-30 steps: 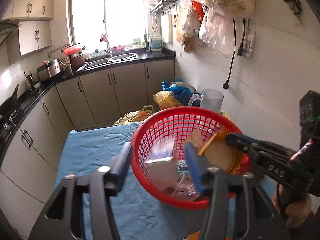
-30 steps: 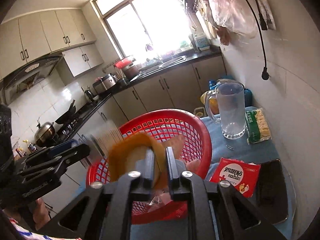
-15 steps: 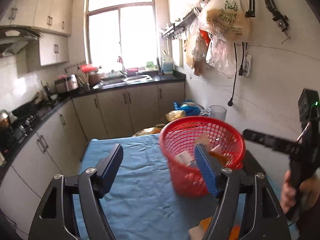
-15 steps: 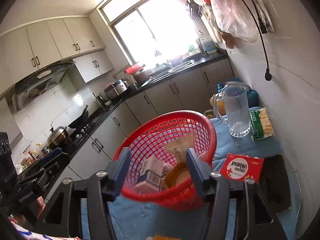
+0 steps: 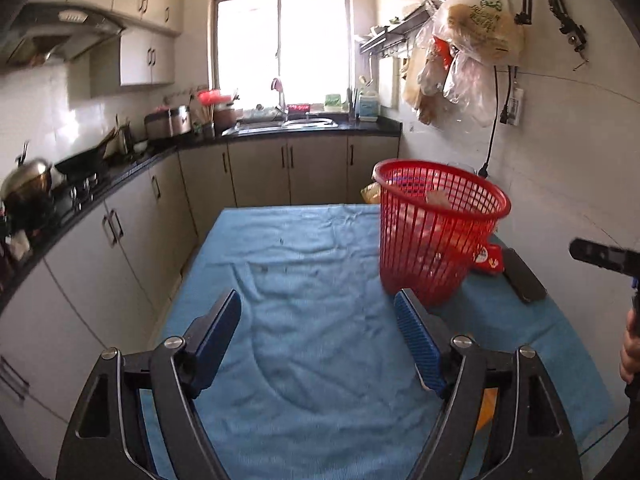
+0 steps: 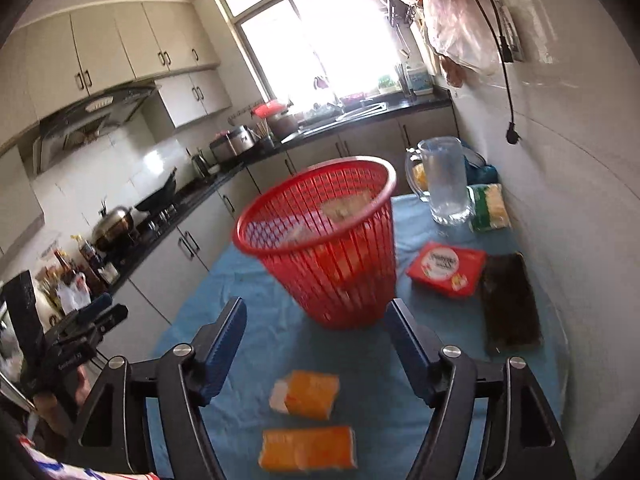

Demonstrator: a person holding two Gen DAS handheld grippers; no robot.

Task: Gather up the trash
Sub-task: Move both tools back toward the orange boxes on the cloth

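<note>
Reaching for the next piece of trash appears to be the step in hand. The left gripper [image 5: 318, 340] and right gripper [image 6: 314, 338] are seen with fingers spread and widening, nothing between them. One red basket [image 6: 320, 240], already holding several wrappers, is seen at mid-frame on the blue-clothed counter [image 5: 304, 280]. Two orange packets [image 6: 306, 394] are left low in the right wrist view, just in front of the right gripper. A lowering over the nearer packet and a firm closing are called for next. One glass jug [image 6: 444, 180], one red packet [image 6: 446, 268] and one dark pouch [image 6: 510, 300] are counted beside the wall.
</note>
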